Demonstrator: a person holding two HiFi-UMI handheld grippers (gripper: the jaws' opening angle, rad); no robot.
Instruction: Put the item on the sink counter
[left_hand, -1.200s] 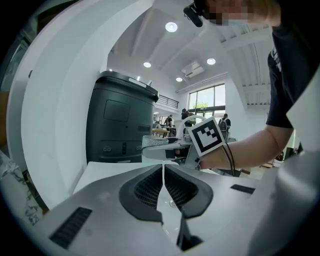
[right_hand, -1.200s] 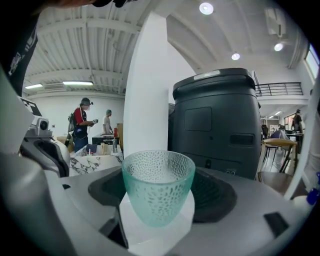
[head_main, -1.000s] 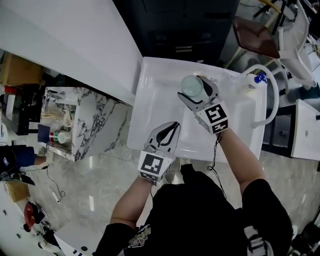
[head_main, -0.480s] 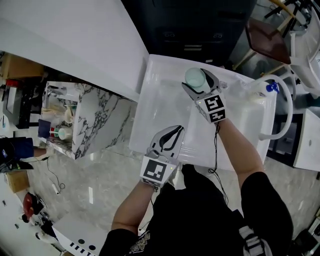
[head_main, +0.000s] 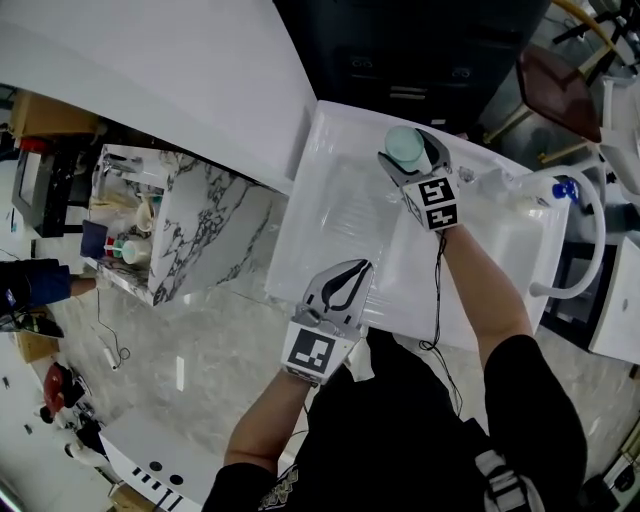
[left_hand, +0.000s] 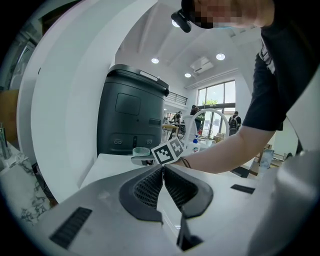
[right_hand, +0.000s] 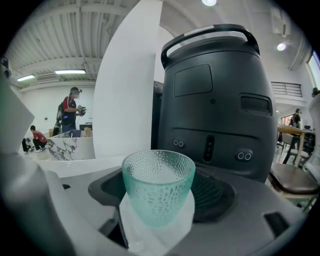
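My right gripper (head_main: 408, 160) is shut on a pale green dimpled glass cup (head_main: 403, 143). It holds the cup upright over the far part of the white sink counter (head_main: 330, 215), near the back edge. In the right gripper view the cup (right_hand: 158, 192) stands between the jaws with white surface under it; I cannot tell whether it touches. My left gripper (head_main: 345, 282) is shut on nothing above the counter's front edge. The left gripper view shows its own tips (left_hand: 163, 172) pressed together, and the cup (left_hand: 141, 151) far ahead.
A dark grey bin (right_hand: 212, 100) stands just behind the counter's back edge. The sink basin (head_main: 480, 250) lies right of the cup, with a white curved faucet (head_main: 592, 240) and a blue-topped bottle (head_main: 566, 188). A marble-patterned cabinet (head_main: 190, 230) stands to the left.
My right gripper has carried the cup farther toward the counter's back edge. The left gripper stays shut at the front edge. The head camera has shifted.
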